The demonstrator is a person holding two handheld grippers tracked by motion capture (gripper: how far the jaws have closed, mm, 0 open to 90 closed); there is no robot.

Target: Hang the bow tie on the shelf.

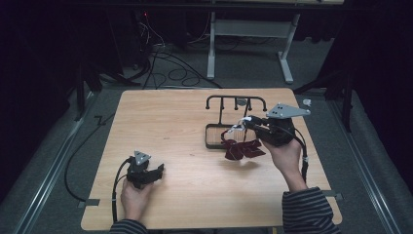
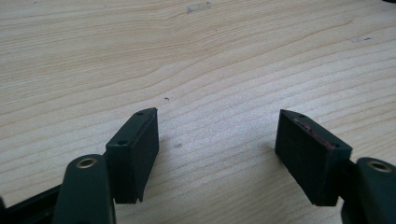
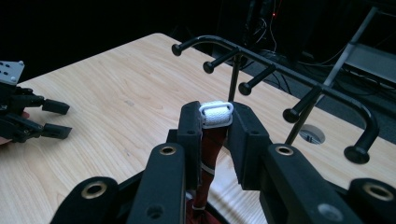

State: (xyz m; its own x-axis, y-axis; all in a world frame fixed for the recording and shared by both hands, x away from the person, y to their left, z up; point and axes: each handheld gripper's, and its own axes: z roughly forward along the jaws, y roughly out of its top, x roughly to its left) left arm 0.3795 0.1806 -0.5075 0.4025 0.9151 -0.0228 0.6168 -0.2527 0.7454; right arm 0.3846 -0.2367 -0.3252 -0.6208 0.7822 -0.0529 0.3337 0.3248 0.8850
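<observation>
Left gripper (image 1: 157, 171): near edge of the desk (image 1: 175, 117), low over the wood, in the person's left hand (image 1: 134, 197). Jaws spread wide, bare wood grain between them in the left gripper view; nothing held.

Right gripper (image 1: 246, 122): further in, right of centre, in the person's right hand (image 1: 287, 156), striped sleeve (image 1: 309, 212) behind it. Jaws pressed together on a dark red strap (image 3: 212, 149), pinching it just below a white loop (image 3: 216, 113) at the strap's top end, which sticks out above the pads.

Dark red cloth item (image 1: 242, 148): hangs from the right gripper, its lower part bunched over the desk near the front right corner of the rack's base; whether it touches the wood cannot be told.

Black hook rack (image 1: 236, 102): upright just beyond the right gripper, a curved bar with knob-ended pegs (image 3: 247, 87) on a thin post, rising from a rectangular base frame (image 1: 214, 136).

Far off the desk: cables (image 1: 170, 68) on the floor, a grey metal stand (image 1: 251, 29).
</observation>
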